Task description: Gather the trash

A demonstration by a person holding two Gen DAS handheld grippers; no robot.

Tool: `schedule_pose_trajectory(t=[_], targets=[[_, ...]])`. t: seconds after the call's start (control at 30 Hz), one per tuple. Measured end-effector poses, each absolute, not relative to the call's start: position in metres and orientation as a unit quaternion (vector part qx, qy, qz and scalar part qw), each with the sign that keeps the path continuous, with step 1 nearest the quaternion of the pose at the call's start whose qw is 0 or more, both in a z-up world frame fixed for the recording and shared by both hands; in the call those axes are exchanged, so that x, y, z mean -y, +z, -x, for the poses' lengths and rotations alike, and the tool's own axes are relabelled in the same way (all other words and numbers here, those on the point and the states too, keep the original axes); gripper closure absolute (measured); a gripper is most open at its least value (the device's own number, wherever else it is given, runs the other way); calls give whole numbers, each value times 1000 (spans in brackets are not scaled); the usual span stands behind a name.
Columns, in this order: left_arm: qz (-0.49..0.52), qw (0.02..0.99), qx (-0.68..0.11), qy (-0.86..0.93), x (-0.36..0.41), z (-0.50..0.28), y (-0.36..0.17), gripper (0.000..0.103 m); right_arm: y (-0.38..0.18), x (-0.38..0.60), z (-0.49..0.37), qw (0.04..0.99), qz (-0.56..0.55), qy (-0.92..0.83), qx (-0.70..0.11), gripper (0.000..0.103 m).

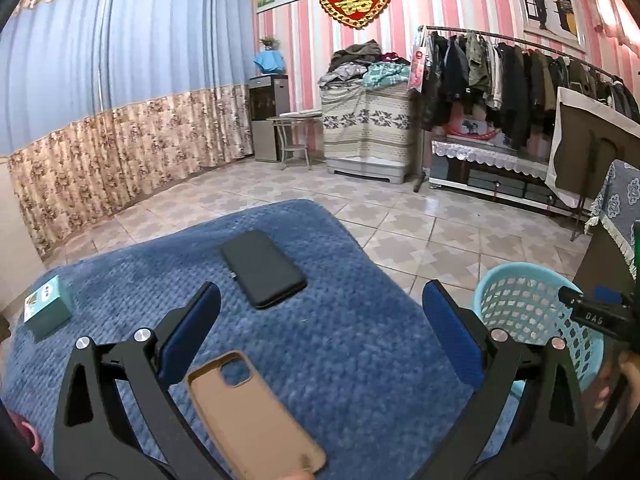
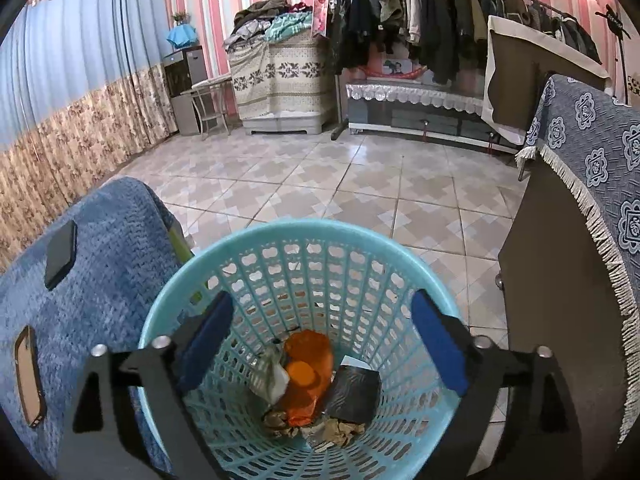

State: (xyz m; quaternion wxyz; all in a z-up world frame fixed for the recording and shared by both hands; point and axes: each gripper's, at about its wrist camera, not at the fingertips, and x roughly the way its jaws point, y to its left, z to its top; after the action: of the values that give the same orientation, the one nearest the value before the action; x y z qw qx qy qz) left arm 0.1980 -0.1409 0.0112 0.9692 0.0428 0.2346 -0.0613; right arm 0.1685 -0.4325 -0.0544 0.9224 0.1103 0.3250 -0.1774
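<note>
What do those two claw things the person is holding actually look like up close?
Both look alike. The left gripper and right gripper each have black angular frames with cut-out openings and round silver bolt heads, and two flat fingers faced with blue pads. The right one's side carries small white lettering. No cables are visible.

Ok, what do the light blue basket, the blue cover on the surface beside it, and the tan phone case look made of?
The light blue perforated basket looks like moulded plastic: smooth, slightly glossy rim, regular cut-out holes. The blue textured cover seems a soft plush fabric, judging by its dimpled, fuzzy pile. The tan phone case appears matte, probably silicone or leather-like; the look leaves that open.
</note>
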Motion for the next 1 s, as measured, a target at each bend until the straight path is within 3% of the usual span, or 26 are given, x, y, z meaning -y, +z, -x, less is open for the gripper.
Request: schedule_pose_trajectory(t=[0.27, 1.0], targets=[[-36, 970, -235, -44, 116, -171, 10, 5, -47, 415, -159, 930, -98, -153, -319, 5], [0, 975, -221, 12, 19, -91, 15, 5, -21, 296, -93, 960, -50, -47, -272, 4]])
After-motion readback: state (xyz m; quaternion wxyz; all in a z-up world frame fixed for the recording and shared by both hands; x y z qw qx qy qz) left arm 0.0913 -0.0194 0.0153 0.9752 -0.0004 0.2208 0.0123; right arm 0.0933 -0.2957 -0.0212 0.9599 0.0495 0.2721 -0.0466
